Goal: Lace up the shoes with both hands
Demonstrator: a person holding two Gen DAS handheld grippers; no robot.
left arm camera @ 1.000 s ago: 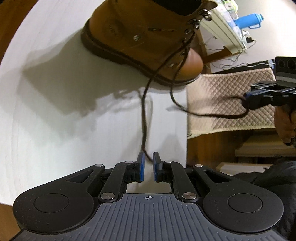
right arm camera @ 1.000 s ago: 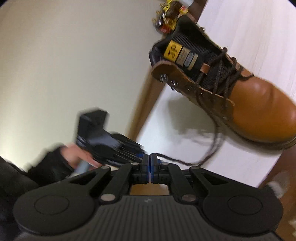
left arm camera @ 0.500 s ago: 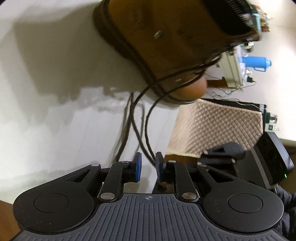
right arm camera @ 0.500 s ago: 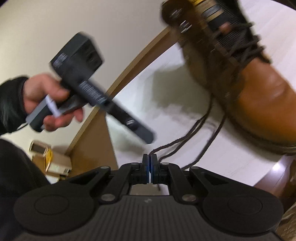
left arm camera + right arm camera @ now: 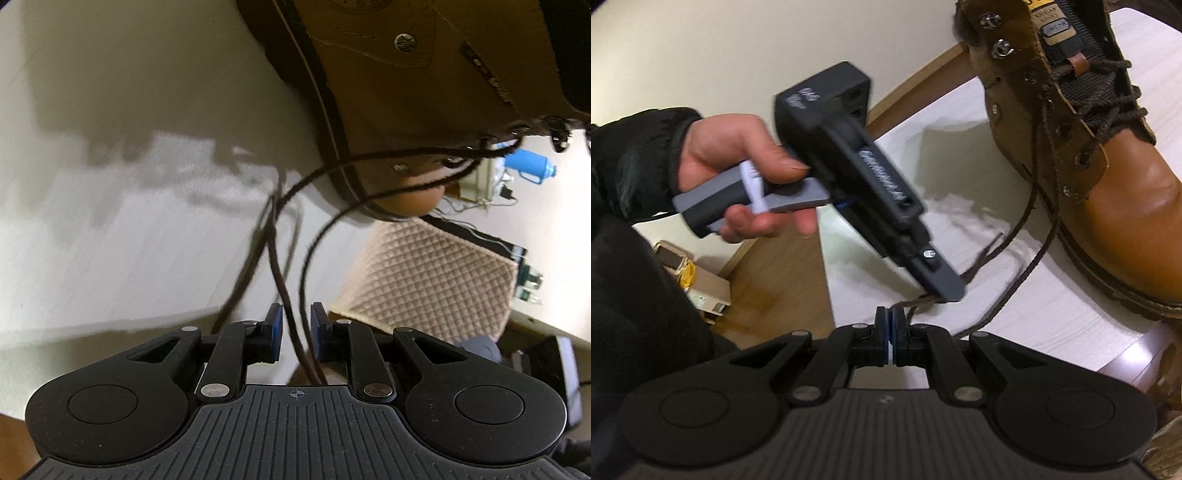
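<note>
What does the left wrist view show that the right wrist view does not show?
Only the left wrist view: a quilted cushion, a blue bottle, and the left gripper open, its jaws just closing somewhat, with laces loose between them. Only the right wrist view: a hand holding the left gripper, the boot's tongue, and the right gripper shut on a lace. Both: the boot, laces and white table.

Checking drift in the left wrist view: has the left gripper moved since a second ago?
Yes. The left gripper has closed in on the boot, which now looms larger; laces run between its jaws, which have just been closing.

text: none legible | boot tongue labels: too blurred
</note>
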